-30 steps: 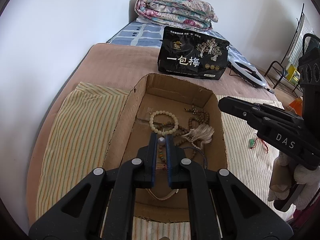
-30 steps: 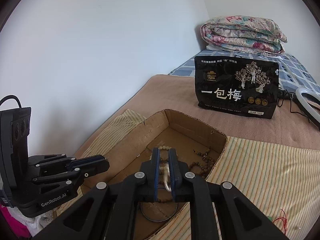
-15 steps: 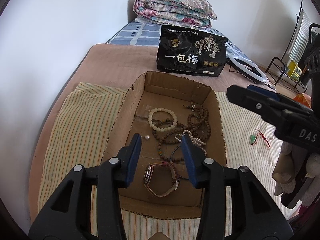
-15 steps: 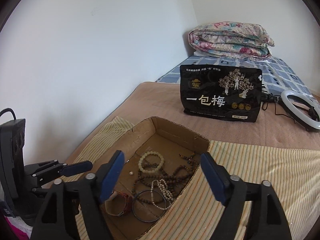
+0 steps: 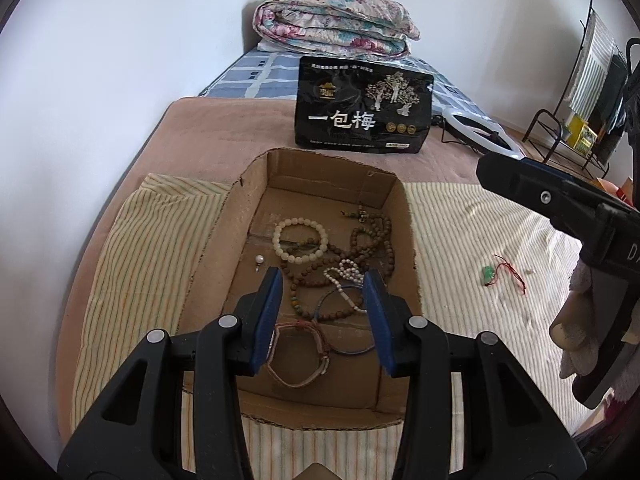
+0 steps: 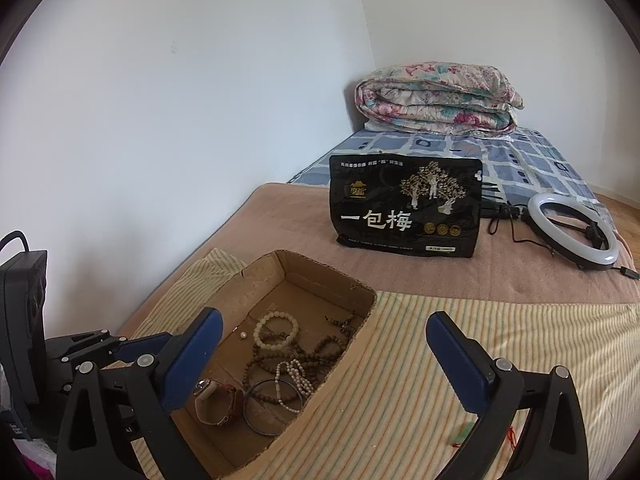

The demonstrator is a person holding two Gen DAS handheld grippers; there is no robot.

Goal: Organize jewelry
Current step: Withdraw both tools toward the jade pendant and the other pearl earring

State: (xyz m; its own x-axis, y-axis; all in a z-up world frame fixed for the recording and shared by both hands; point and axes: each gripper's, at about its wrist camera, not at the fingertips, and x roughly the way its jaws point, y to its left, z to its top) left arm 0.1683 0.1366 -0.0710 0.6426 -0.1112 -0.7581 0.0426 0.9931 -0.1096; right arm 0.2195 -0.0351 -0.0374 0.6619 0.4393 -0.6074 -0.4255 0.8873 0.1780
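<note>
So both pairs of tongs have just let go over the cardboard box [image 5: 404,248] on the striped cloth [image 5: 152,240] spread on the bed. A second ago each was pinched shut on a piece down in the box; now the left tongs [image 5: 324,300] stand partly open with nothing between the blue pads, hanging above the brown-strapped watch [image 5: 298,354] and the thin bangle [image 5: 344,320]. The right tongs [image 6: 320,356] are opening to their widest, also empty, and have drawn up and back from the box.

What they dropped now lies with the rest: the pale bead bracelet [image 5: 300,240], the dark wooden beads [image 5: 368,240], the small pearl strand [image 5: 348,276] and a loose pearl [image 5: 259,259] all rest on the box floor.

To my eye that means this drop-off is finished. One piece is left outside, a green pendant on a red cord [image 5: 500,276] lying on the cloth right of the box, and it looks like the likely next pick.
</note>
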